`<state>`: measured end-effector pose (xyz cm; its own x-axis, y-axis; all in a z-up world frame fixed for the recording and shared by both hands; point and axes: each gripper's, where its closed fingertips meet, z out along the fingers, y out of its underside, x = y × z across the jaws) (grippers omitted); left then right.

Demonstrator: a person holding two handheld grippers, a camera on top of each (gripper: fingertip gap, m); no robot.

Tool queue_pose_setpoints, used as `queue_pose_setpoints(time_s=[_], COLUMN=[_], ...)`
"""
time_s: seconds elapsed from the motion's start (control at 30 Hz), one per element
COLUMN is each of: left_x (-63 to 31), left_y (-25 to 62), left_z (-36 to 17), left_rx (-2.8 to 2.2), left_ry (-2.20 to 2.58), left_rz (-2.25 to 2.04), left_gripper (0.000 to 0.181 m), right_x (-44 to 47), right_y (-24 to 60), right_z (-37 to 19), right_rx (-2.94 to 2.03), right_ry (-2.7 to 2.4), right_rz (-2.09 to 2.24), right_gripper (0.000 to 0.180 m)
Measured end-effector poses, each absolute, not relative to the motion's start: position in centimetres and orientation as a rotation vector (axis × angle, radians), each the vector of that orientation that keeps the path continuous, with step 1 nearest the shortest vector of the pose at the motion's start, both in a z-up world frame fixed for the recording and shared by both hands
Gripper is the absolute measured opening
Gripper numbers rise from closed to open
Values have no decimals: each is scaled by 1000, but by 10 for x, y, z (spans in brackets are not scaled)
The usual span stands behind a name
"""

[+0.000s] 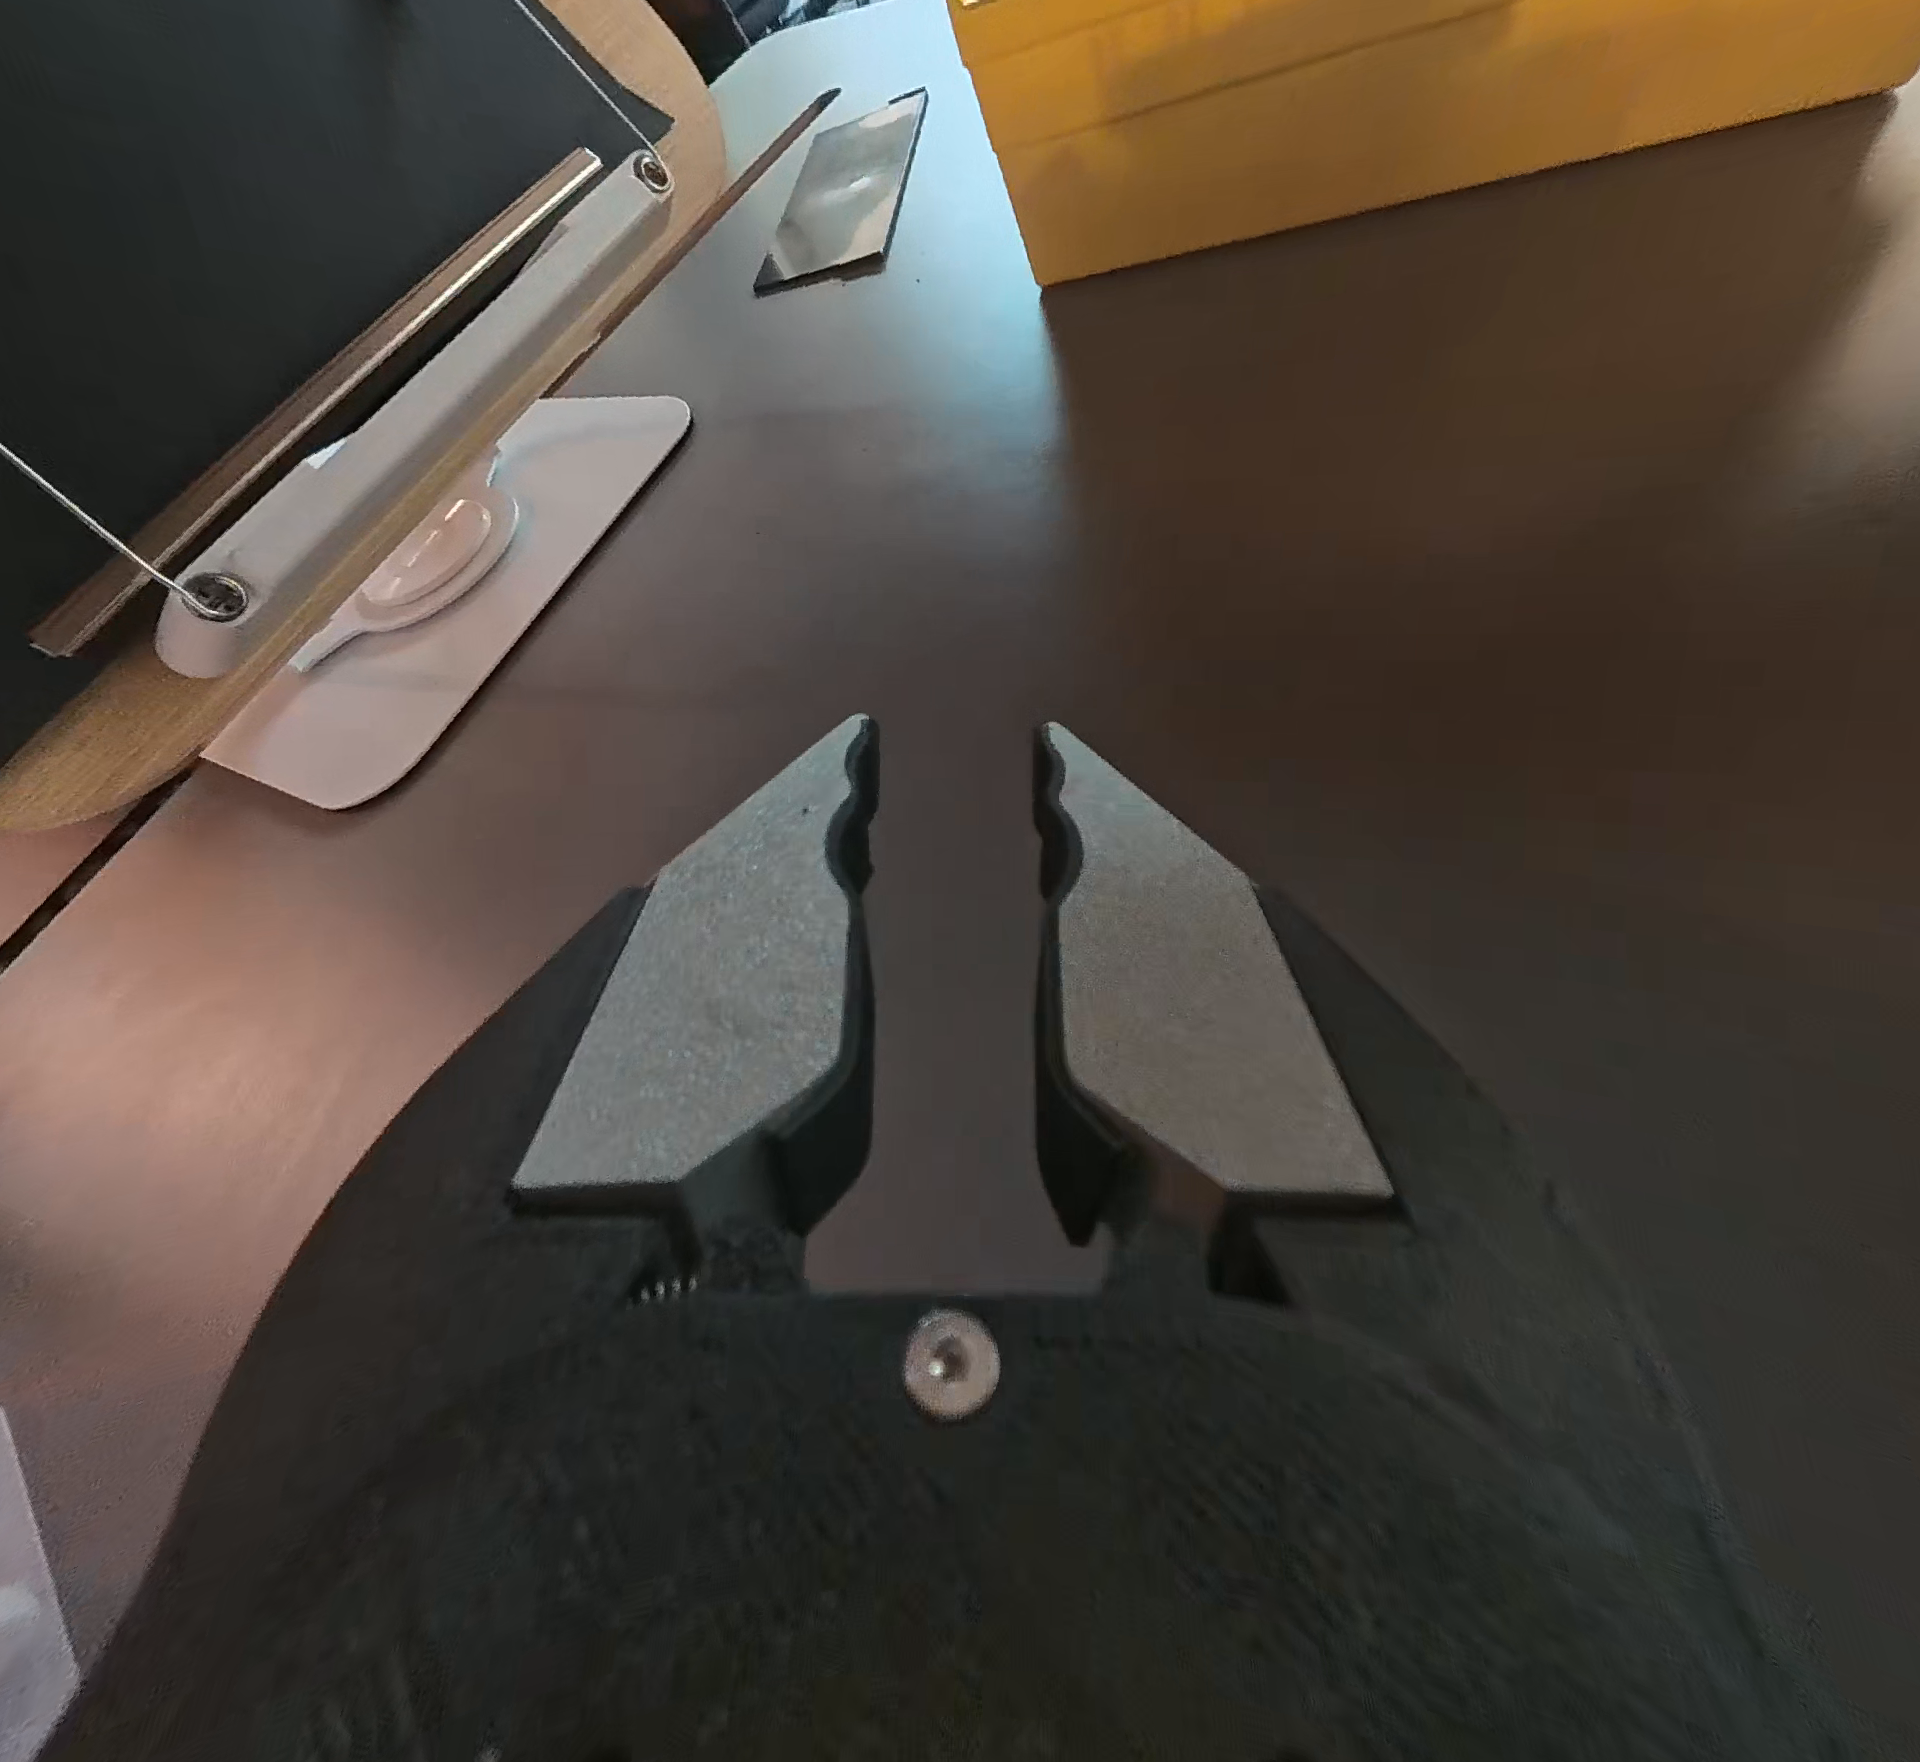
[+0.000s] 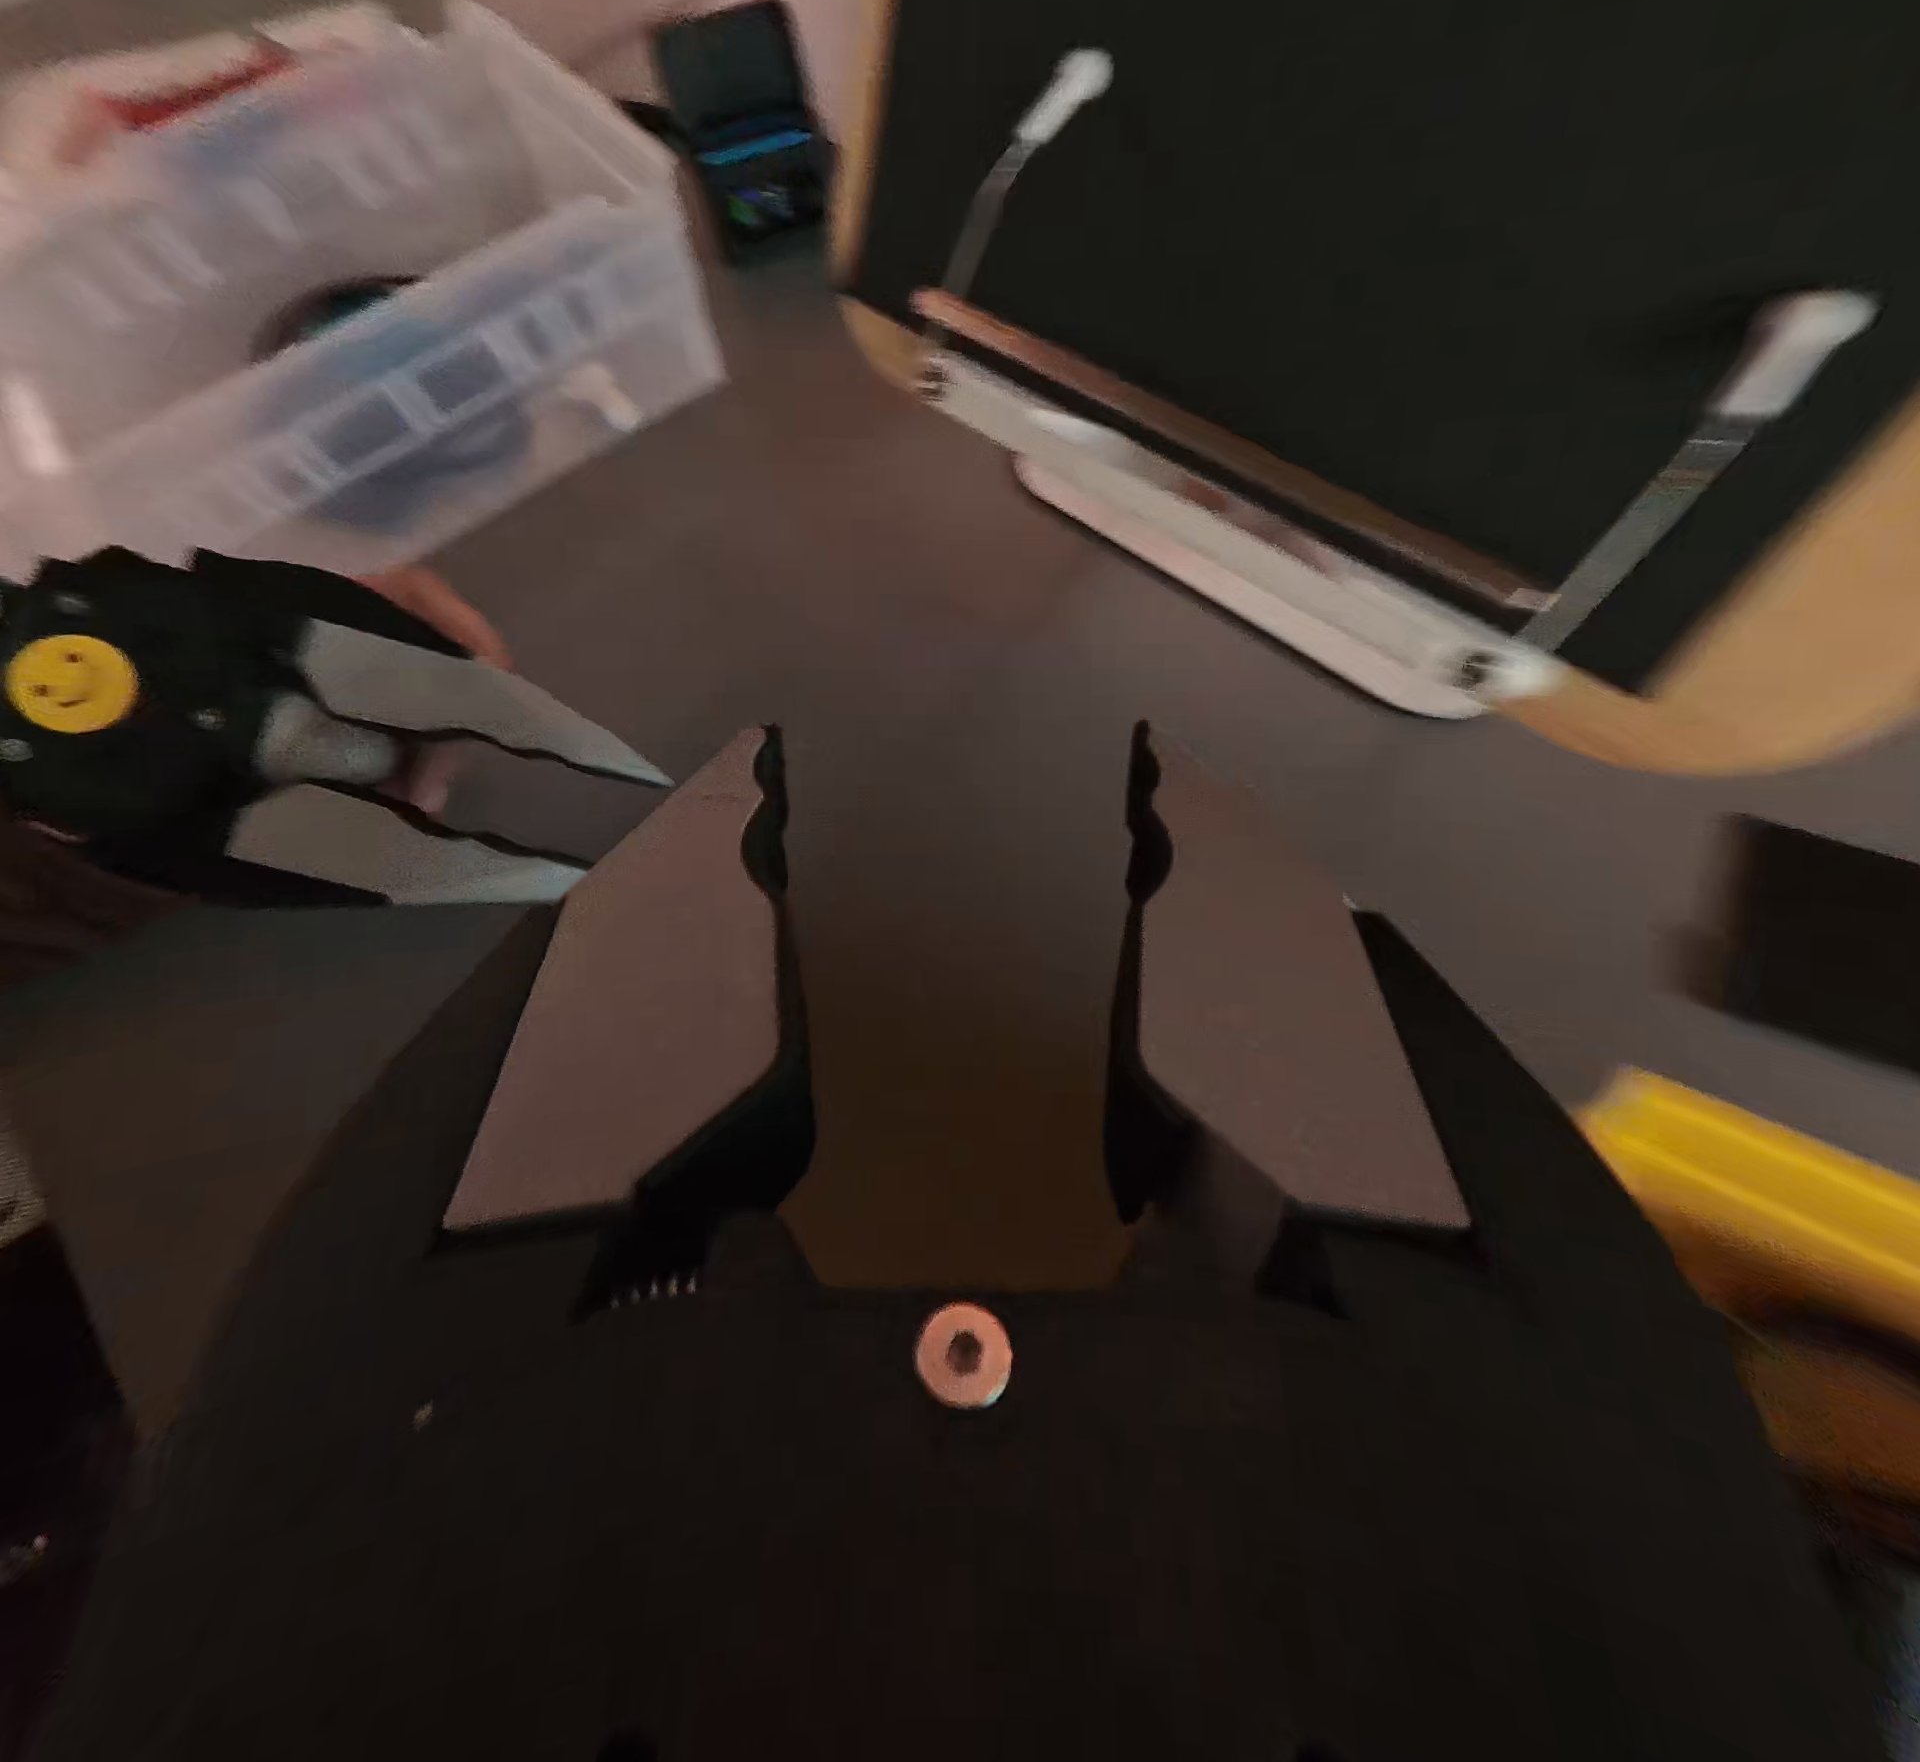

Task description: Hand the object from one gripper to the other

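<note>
Two matte grippers, left gripper [image 1: 956, 756] and right gripper [image 2: 954, 756], gape empty.

You had two grippers: the left gripper [image 1: 956, 756] and the right gripper [image 2: 954, 756], each empty, jaws apart. You had one yellow bin [image 1: 1455, 50] at one o'clock, one book stand [image 1: 312, 258] at ten o'clock, and one clear plastic box [image 2: 312, 278].

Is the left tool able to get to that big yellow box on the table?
Probably yes. The left tool is open with nothing between its fingers, and only bare dark table lies between it and the yellow box, ahead to its right. The stand sits off to the left, out of the way.
</note>
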<state>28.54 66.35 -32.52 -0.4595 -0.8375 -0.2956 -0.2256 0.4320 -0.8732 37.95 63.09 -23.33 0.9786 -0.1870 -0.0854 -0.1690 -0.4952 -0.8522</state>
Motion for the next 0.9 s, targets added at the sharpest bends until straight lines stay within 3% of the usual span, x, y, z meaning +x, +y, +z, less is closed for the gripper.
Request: queue_pose_setpoints(time_s=[0.13,0.2,0.33,0.63,0.77,0.87,0.9], left_x=[285,283,272,234,192,176,170], left_y=[663,664,668,680,739,811,839], left_z=[-317,-301,-257,-216,-172,-184,-195], left_rx=[-874,-812,-740,-784,-832,-1086,-1179], left_ry=[1891,1825,1646,1538,1412,1510,1537], left_rz=[-1054,-1080,-1182,-1309,-1150,-940,-837], left_gripper=[23,0,0,0,0,0,11], right_x=[365,371,379,379,380,381,382], right_y=[681,691,687,688,689,689,689], right_z=[-288,-304,-309,-336,-342,-343,-343], right_rx=[-2039,-1997,-2037,-2069,-2093,-2099,-2096], right_ry=[249,236,152,134,151,173,180], right_rz=[24,-45,-173,-159,-131,-106,-101], right_gripper=[62,53,53,49,51,54,54])
